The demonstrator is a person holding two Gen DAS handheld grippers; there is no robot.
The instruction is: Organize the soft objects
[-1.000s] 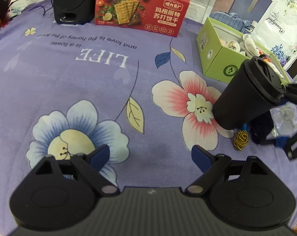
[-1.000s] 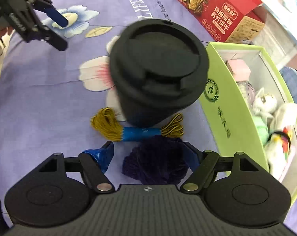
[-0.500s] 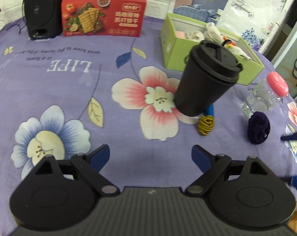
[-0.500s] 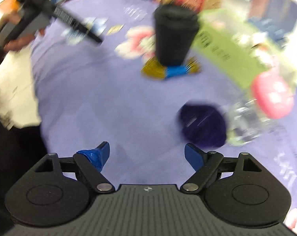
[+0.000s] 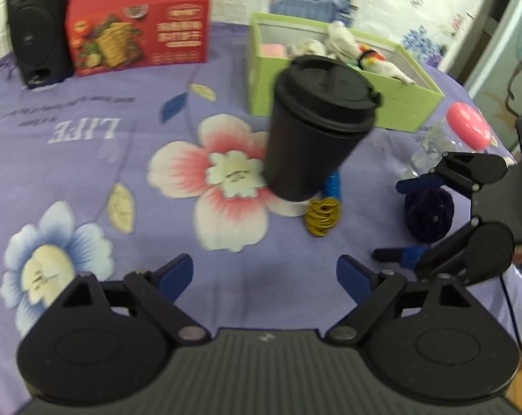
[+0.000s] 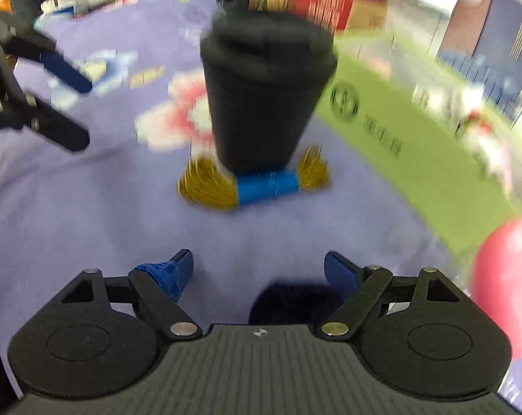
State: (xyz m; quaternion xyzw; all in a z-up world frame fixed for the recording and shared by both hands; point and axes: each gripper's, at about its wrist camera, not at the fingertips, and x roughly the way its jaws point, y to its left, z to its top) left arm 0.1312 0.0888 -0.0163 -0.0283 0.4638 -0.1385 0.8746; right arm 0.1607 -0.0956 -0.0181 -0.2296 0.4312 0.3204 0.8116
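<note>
One surface (image 5: 88, 173) under a purple flowered cloth carries everything. On it stand one red cracker box (image 5: 140, 20) and one black speaker (image 5: 33, 34) at the far edge, and one green box (image 5: 330, 100) holding several pale soft toys (image 5: 344, 45), too jumbled to count. One black lidded cup (image 5: 316, 128) stands upright in the middle, near the green box. One clear bottle with a pink cap (image 5: 465, 128) lies near the green box's corner. One gold cord bundle with a blue wrap (image 6: 257, 183) lies at the cup's base, touching it or just beside it. One dark purple pom-pom (image 5: 428, 214) sits on the cloth, well apart from the cup. There are two tools. The right tool (image 5: 409, 221) has its jaws spread wide, one finger on each side of the pom-pom; whether either pad touches it is unclear. The left tool (image 5: 264, 273) is also spread wide, holding nothing, above bare cloth in front of the cup.
</note>
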